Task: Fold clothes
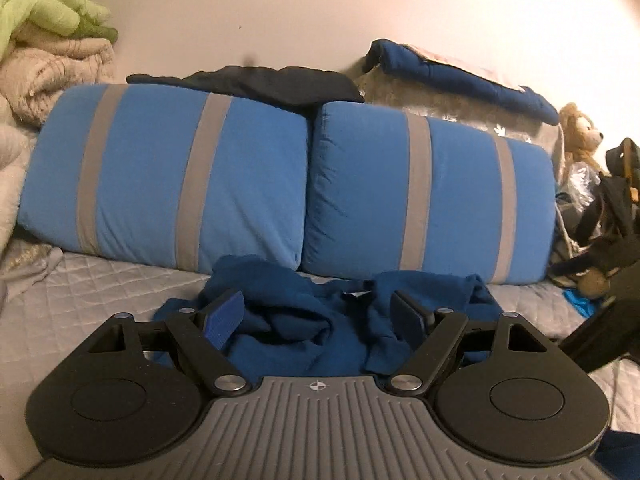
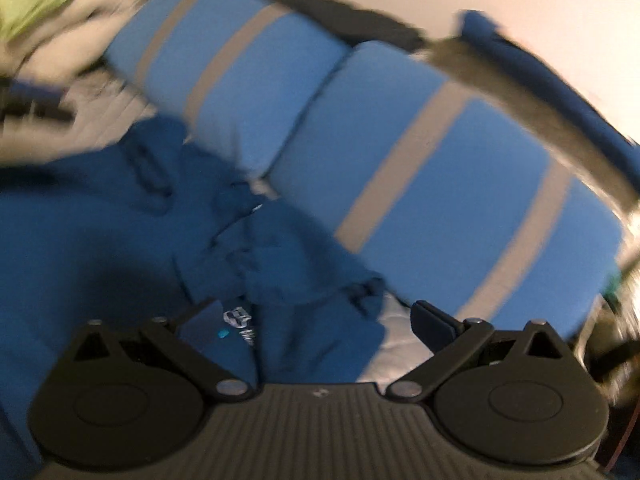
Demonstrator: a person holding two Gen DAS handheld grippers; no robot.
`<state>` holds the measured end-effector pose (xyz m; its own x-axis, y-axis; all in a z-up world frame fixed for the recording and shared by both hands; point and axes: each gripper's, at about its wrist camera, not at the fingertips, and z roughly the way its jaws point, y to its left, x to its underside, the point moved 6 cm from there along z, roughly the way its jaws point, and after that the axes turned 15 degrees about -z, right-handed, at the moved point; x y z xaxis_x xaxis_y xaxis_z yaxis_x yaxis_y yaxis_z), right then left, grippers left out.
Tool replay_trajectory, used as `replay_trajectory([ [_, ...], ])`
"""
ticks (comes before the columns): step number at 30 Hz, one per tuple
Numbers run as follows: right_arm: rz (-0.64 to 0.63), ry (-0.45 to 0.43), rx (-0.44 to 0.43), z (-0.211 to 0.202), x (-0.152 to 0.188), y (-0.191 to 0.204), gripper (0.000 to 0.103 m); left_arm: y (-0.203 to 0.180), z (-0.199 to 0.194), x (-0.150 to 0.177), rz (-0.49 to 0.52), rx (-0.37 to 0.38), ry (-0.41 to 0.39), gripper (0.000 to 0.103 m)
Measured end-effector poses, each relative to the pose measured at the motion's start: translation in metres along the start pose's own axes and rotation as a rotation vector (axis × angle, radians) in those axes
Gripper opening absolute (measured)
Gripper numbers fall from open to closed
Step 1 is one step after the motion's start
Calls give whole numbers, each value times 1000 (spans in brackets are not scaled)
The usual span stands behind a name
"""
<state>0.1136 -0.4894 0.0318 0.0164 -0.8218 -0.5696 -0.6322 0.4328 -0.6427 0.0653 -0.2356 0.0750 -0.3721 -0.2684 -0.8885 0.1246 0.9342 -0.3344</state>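
garment (image 1: 304, 320) on quilt (image 1: 80, 300) | before two pillows (image 1: 168, 176) | teddy (image 1: 580, 136) right

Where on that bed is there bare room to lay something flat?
Bare grey quilted bedspread lies left of the crumpled dark blue garment, before the blue grey-striped pillows. The right edge by the teddy bear is crowded.

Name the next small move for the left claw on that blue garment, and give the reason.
Probably ease the left claw down and close on a raised fold: it is open and empty over the crumpled blue garment, which lies unfolded on the quilted bed cover.
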Motion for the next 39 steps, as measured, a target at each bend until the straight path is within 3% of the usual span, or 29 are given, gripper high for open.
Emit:
replay_trajectory([
  [5, -292, 14, 10, 48, -11, 47, 101, 9, 6, -1, -35, -34, 33, 80],
  [14, -844, 8, 170, 107, -5, 105, 87, 17, 14, 0, -72, -42, 44, 80],
  [16, -946, 5, 199, 116, -3, 113, 79, 18, 14, -1, -79, -40, 43, 80],
  [20, -1037, 10, 173, 129, -6, 121, 63, 21, 15, -2, -90, -42, 42, 80],
  [22, -1049, 17, 130, 131, -7, 124, 37, 22, 16, -2, -93, -44, 42, 80],
  [23, -1037, 17, 107, 131, -8, 124, 31, 22, 16, -2, -94, -45, 43, 80],
  [24, -995, 13, 88, 130, -12, 121, 15, 22, 16, -2, -95, -45, 44, 80],
  [29, -462, 9, 3, 105, -67, 54, 12, 22, 17, -1, -99, -24, 56, 80],
  [31, -173, -7, -29, 90, -88, 4, 12, 22, 16, -1, -96, -23, 52, 80],
  [34, 157, -49, -44, 66, -104, -68, 12, 20, 15, 0, -91, -22, 44, 80],
  [39, 444, -36, 41, 28, -100, -158, 11, 19, 16, 0, -88, -27, 51, 80],
])
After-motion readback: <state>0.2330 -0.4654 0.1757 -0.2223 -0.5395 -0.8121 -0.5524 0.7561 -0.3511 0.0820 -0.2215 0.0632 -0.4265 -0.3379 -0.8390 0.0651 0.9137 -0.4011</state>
